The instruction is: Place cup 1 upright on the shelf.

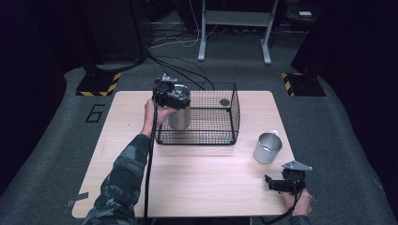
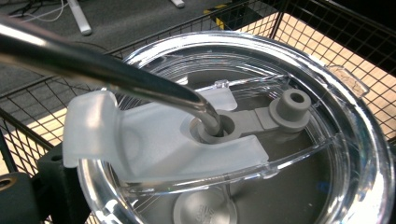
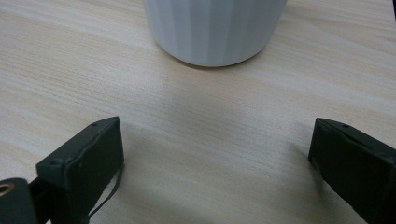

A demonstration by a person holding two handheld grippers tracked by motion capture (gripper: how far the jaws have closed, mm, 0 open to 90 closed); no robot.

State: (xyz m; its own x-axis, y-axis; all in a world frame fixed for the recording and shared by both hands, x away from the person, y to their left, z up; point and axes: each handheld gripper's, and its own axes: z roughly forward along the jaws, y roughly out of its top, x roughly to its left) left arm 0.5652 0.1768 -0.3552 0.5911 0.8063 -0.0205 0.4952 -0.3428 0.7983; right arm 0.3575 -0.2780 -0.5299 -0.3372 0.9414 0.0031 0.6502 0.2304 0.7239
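The left gripper (image 1: 172,96) sits over a lidded tumbler (image 1: 179,118) inside the wire basket (image 1: 220,136) at the surface's far edge; its grip cannot be told. The right gripper (image 1: 277,183), released, rests near the right corner beside a cup (image 1: 267,147).

Wire basket (image 1: 220,112) toward rear centre of tabletop (image 1: 187,178). Tumbler (image 1: 179,118) upright inside basket, at its left end; lid (image 2: 243,140) on top, straw (image 2: 107,74) through lid's hole. Small disc (image 1: 225,101) in basket's rear right. Cup (image 1: 267,147) on tabletop, right of and in front of basket. Left tongs (image 1: 171,96) over tumbler; right tongs (image 1: 271,182) near front right edge, just in front of cup.
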